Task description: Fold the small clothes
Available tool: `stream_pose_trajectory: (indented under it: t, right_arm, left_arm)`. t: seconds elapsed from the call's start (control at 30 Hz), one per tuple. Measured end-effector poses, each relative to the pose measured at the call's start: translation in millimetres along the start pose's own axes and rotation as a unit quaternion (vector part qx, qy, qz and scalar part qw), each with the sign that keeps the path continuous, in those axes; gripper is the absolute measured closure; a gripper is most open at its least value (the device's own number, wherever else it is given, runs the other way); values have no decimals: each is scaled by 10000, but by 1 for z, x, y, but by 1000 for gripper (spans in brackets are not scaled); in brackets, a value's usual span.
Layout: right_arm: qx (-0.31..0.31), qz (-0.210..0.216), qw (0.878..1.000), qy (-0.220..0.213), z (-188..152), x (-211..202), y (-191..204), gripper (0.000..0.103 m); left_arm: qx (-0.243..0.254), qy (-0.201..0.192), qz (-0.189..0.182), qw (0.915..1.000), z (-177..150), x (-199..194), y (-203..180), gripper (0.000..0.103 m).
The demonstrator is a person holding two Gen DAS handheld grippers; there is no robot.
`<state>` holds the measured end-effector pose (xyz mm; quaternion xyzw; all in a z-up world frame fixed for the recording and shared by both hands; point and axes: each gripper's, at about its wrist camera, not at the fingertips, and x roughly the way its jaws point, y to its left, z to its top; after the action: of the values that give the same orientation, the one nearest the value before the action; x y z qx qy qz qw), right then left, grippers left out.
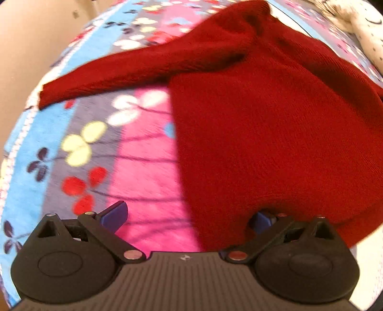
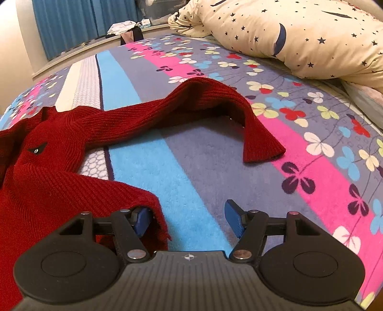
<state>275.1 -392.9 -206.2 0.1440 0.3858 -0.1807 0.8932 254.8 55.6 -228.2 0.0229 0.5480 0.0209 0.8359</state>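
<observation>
Red knit sweater (image 1: 275, 134) lies spread on a bed w/ a flowered blanket (image 1: 143, 167) striped pink, blue and grey. From the left wrist view, one sleeve (image 1: 124, 74) stretches straight out to the left, flat on the blanket. Left gripper (image 1: 189, 217) has its jaws spread wide; the left blue finger (image 1: 115, 215) sits over bare pink blanket, the right finger is mostly hidden under the sweater's bottom edge. Can't tell if it touches the cloth.

Right wrist view: the other sleeve (image 2: 191, 107) arches up off the blanket, cuff (image 2: 263, 148) resting down on a grey stripe. Right gripper (image 2: 189, 222) also wide apart, nothing pinched; its left finger (image 2: 141, 220) is just beside, maybe under, the hem corner (image 2: 158, 215), right finger over blue stripe. Small dark label (image 2: 37, 148) near the collar. Star-print pillow (image 2: 299, 36) at back right, blue curtain (image 2: 71, 21) beyond.
</observation>
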Motion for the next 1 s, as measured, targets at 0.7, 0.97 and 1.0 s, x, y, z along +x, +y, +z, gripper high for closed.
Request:
stream_pose_trajectory:
  t: [0.7,0.97,1.0]
  right_arm:
    - [822,296,9957,301,-18,21,-26,30]
    - [-423,669,9968,-122,-50,18,14,77]
    - [-615,555,9963,-248,-51,18,21,81]
  left_arm:
    - [-1114,168,350,9930,-9,15,26,0]
    - [-971,99,91,9952,-12,17,2,0]
    - [-880,31,131,9960,-12,16,-2,6]
